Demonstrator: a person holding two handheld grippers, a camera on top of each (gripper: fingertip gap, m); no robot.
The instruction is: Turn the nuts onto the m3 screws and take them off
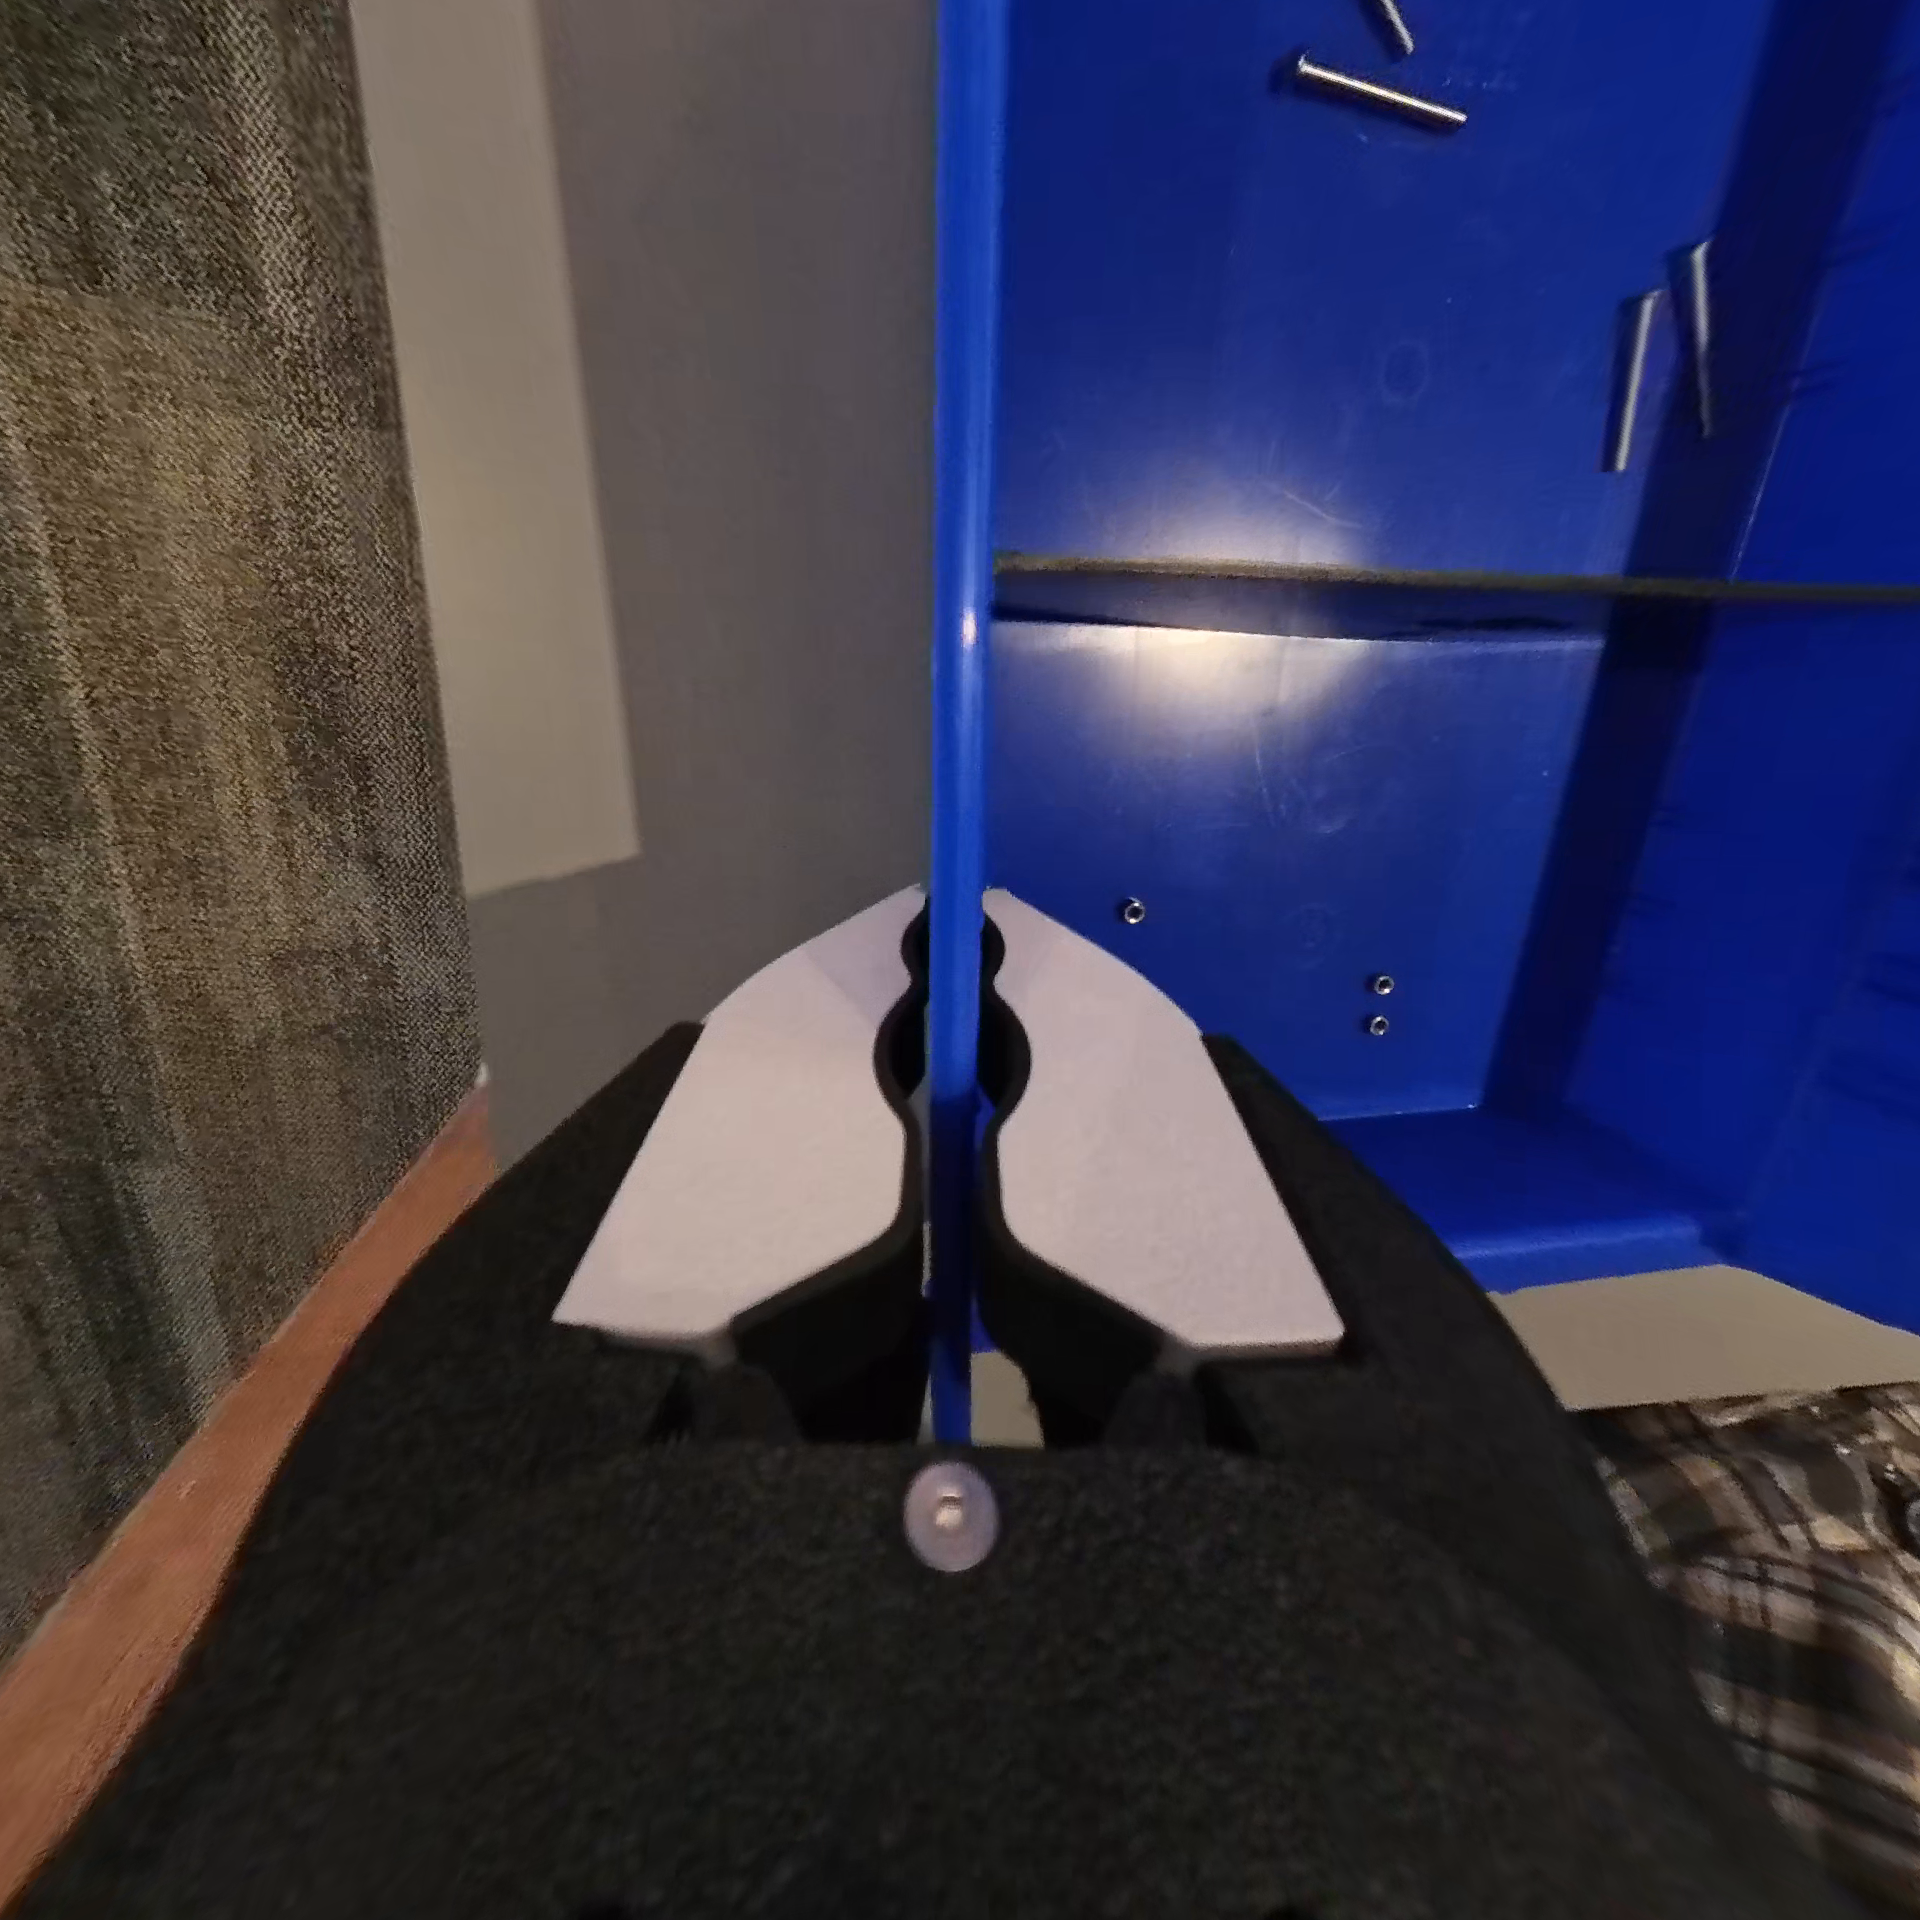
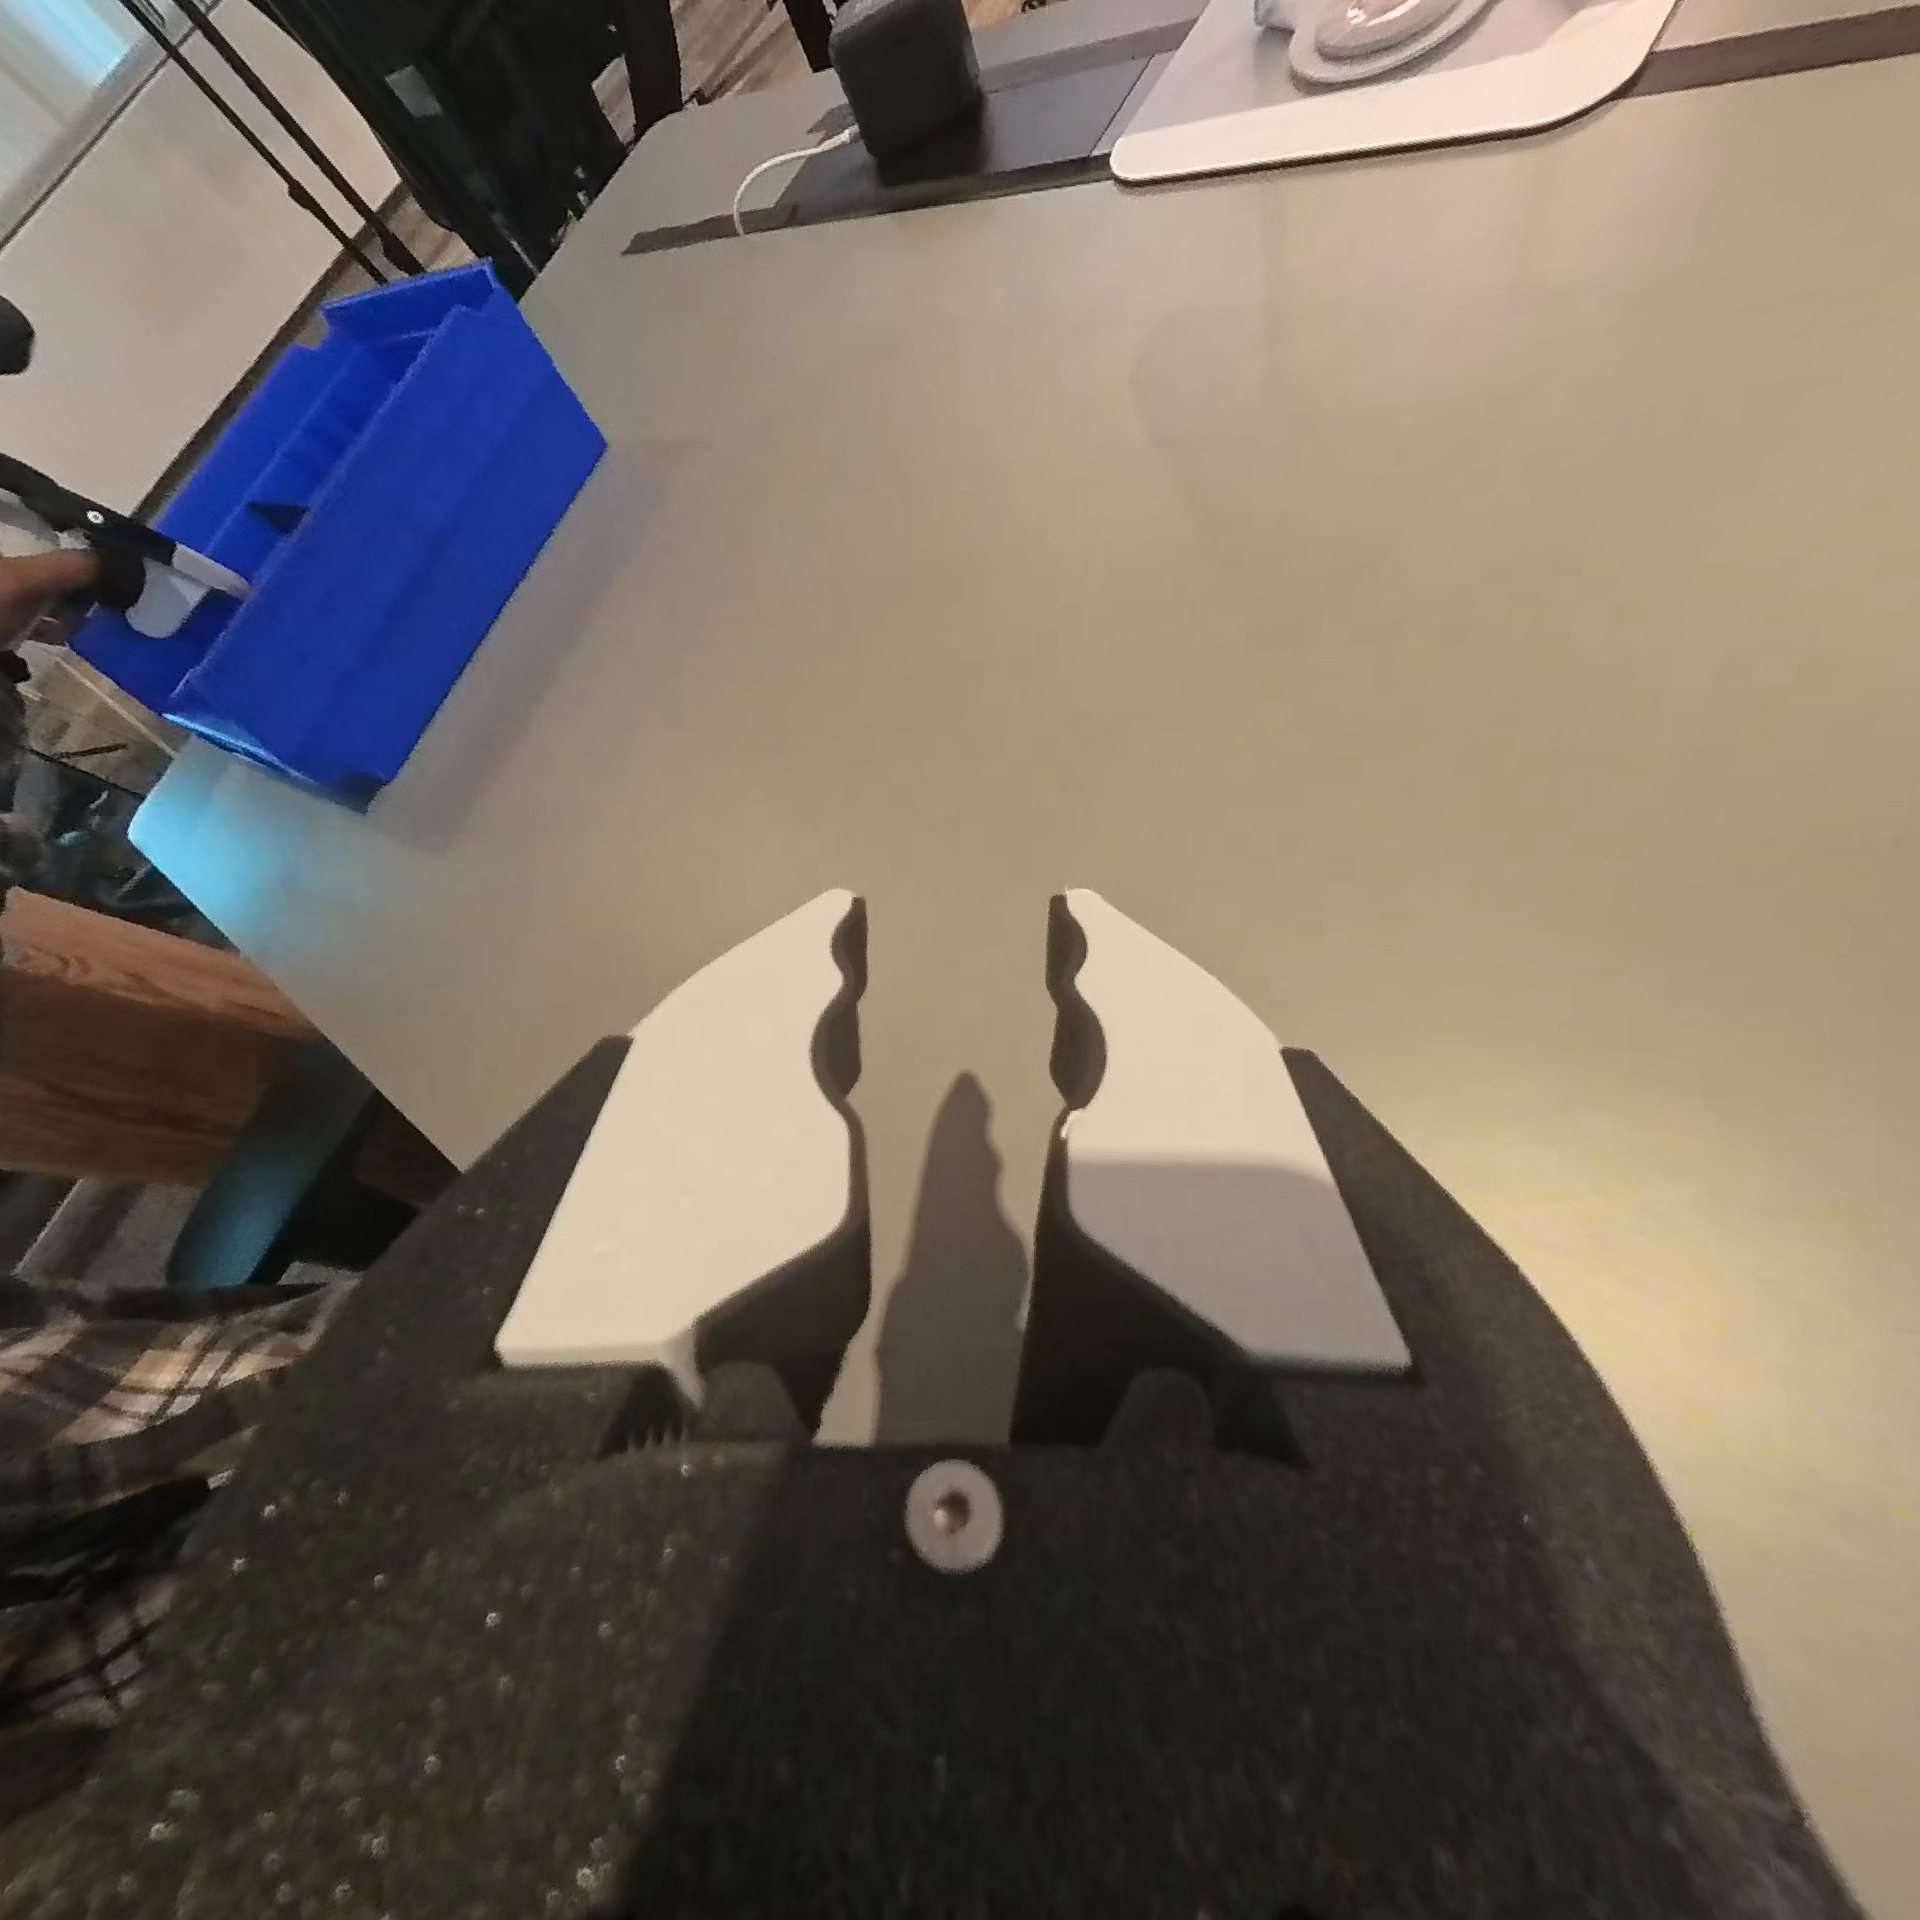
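The left gripper [image 1: 954, 914] has its jaws closed on the side wall of the blue bin [image 1: 961, 416], the thin rim running straight up between the two white fingers [image 1: 790, 1122]. Inside the bin, just past the fingers, three small nuts [image 1: 1132, 913] lie on the floor of the near compartment; beyond a dark divider [image 1: 1455, 585], several m3 screws [image 1: 1382, 91] lie loose in the far one. The right gripper [image 2: 956, 914] hovers over the bare grey table [image 2: 1143, 520], jaws apart and holding nothing, with the bin well off to its left.

The step in hand looks like steadying or shifting the bin before any part is picked; no nut is on a screw yet. Next, the free gripper would need to travel to the bin and pinch a screw by its shank, a fine grasp given how thin the parts are.

The bin's right side is cut off in the left wrist view, and the nuts are too small to make out in detail. From the right wrist view the bin's contents are not visible.
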